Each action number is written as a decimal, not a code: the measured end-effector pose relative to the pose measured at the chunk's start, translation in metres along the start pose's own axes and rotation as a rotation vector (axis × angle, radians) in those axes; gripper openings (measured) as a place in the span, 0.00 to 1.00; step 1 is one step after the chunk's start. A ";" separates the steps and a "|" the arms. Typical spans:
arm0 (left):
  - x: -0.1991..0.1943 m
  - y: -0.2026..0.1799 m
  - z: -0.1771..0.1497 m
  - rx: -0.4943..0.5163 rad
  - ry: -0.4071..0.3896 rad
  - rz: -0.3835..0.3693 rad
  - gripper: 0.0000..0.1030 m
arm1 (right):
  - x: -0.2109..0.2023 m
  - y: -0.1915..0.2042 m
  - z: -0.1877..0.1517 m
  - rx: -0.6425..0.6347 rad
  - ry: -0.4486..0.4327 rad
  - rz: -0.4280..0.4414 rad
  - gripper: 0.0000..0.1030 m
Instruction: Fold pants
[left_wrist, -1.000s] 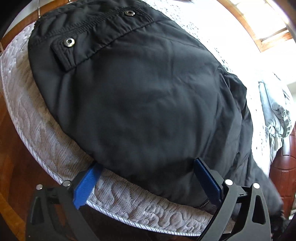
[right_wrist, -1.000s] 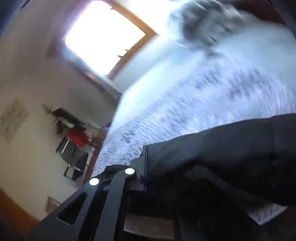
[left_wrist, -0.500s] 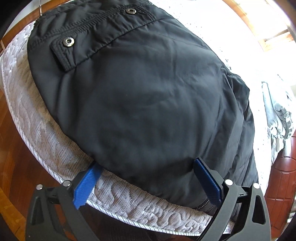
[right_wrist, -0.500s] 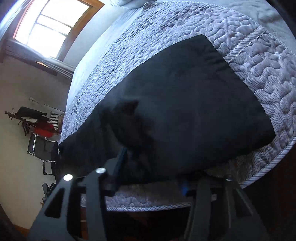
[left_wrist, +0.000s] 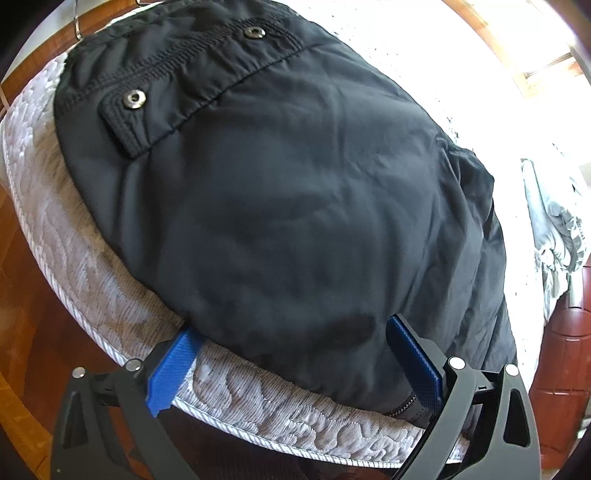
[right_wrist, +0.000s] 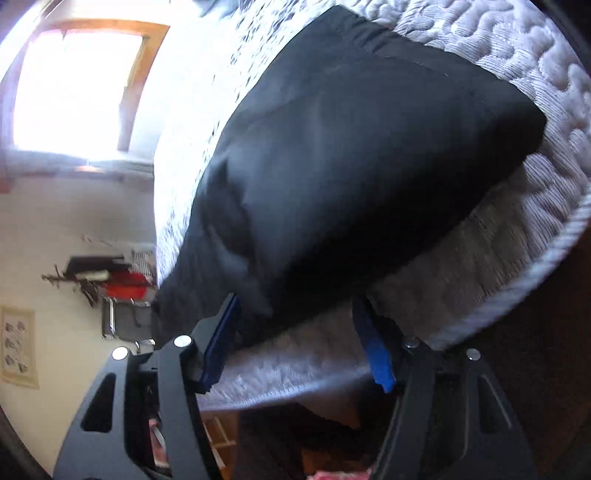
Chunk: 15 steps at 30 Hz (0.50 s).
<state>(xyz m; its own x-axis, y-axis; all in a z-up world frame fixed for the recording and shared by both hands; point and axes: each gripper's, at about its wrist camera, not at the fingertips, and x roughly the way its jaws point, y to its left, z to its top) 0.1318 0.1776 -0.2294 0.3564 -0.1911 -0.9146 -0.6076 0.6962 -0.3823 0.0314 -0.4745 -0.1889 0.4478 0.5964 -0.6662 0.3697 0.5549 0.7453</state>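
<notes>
Black pants (left_wrist: 295, 192) lie folded on a quilted grey-white mattress (left_wrist: 74, 258), waistband with metal snaps at the top left of the left wrist view. My left gripper (left_wrist: 291, 354) is open, its blue pads at the near edge of the pants by the mattress rim, holding nothing. In the right wrist view the pants (right_wrist: 354, 155) lie flat on the mattress (right_wrist: 480, 258), leg end toward the upper right. My right gripper (right_wrist: 295, 332) is open and empty at the near edge of the fabric.
A wooden floor (left_wrist: 22, 332) lies below the mattress edge. A crumpled grey cloth (left_wrist: 554, 221) lies at the right of the bed. A bright window (right_wrist: 74, 85) and a chair with a red item (right_wrist: 125, 291) stand across the room.
My right gripper let go of the pants fold, which now lies flat on the mattress, and drew back open. My left gripper barely moved.
</notes>
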 end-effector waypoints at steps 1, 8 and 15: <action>0.000 0.001 0.001 -0.002 -0.001 -0.003 0.96 | 0.001 -0.005 0.004 0.015 -0.012 0.007 0.62; 0.009 -0.002 0.006 -0.011 -0.002 0.018 0.96 | 0.005 -0.016 0.026 0.095 -0.053 0.104 0.12; 0.016 -0.018 0.011 -0.008 -0.018 0.053 0.96 | -0.035 0.043 0.054 -0.119 -0.149 0.110 0.06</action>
<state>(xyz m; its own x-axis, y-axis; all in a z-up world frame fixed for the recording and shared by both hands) 0.1563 0.1692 -0.2358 0.3362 -0.1419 -0.9310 -0.6319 0.6991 -0.3347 0.0752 -0.5027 -0.1322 0.5990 0.5696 -0.5628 0.2172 0.5609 0.7989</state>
